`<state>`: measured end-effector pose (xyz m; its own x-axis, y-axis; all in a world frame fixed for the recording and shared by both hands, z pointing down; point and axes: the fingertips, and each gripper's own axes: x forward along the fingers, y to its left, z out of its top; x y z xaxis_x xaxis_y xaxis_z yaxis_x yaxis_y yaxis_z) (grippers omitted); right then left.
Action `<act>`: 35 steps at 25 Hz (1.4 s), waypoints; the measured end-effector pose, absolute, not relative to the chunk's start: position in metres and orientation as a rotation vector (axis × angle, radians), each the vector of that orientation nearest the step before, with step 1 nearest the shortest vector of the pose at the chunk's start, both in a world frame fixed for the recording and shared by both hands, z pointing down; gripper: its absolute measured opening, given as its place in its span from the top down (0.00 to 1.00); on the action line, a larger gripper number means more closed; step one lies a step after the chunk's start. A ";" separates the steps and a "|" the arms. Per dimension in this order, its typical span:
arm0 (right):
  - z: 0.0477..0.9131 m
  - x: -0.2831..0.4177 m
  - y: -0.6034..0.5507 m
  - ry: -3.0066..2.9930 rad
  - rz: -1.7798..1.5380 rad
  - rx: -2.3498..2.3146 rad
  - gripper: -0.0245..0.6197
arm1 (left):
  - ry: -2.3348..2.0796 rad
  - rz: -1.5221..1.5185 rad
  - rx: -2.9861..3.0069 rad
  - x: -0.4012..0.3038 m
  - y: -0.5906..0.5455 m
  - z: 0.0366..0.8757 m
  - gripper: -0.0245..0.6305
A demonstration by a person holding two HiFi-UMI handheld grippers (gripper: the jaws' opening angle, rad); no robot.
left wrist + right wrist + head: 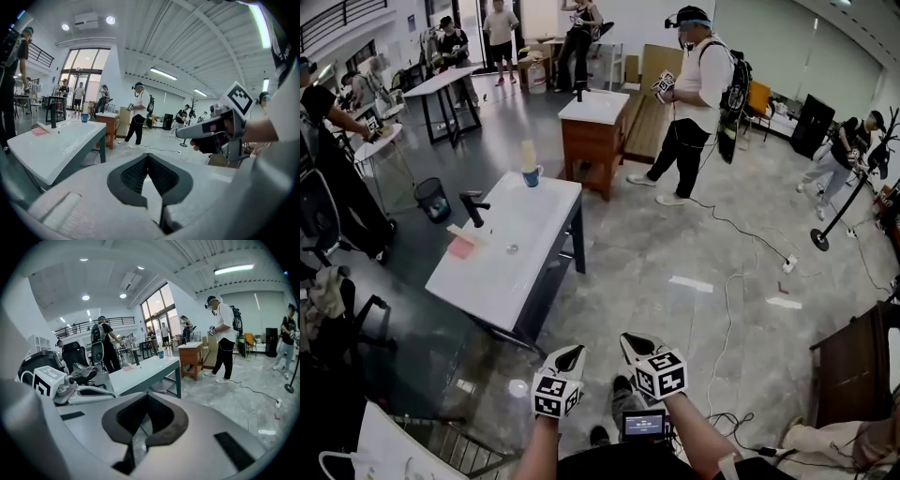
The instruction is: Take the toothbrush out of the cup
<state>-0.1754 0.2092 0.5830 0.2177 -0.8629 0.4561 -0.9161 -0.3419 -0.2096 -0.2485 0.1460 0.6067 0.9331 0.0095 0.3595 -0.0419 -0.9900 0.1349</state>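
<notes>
A blue cup stands at the far end of the white sink counter, and a pale upright item, probably the toothbrush, sticks out of it. The cup also shows small in the left gripper view and the right gripper view. My left gripper and right gripper hang side by side over the floor, well short of the counter. Both are shut and hold nothing. Seen from their own cameras, the left gripper and the right gripper have their tips together.
A black faucet and a pink item sit on the counter's left side. Beyond it stand a wooden cabinet and a person. A bin is to the left, and cables trail across the floor on the right.
</notes>
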 end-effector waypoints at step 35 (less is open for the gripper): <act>0.600 0.117 0.058 -1.864 0.813 2.256 0.95 | -0.156 0.590 2.932 0.044 -0.007 0.612 0.95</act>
<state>0.1171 0.0579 0.5999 0.1063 -0.8813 0.4605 -0.9370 -0.2437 -0.2502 0.0441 -0.0073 0.6116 0.9174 -0.0725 0.3914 -0.1302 -0.9838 0.1231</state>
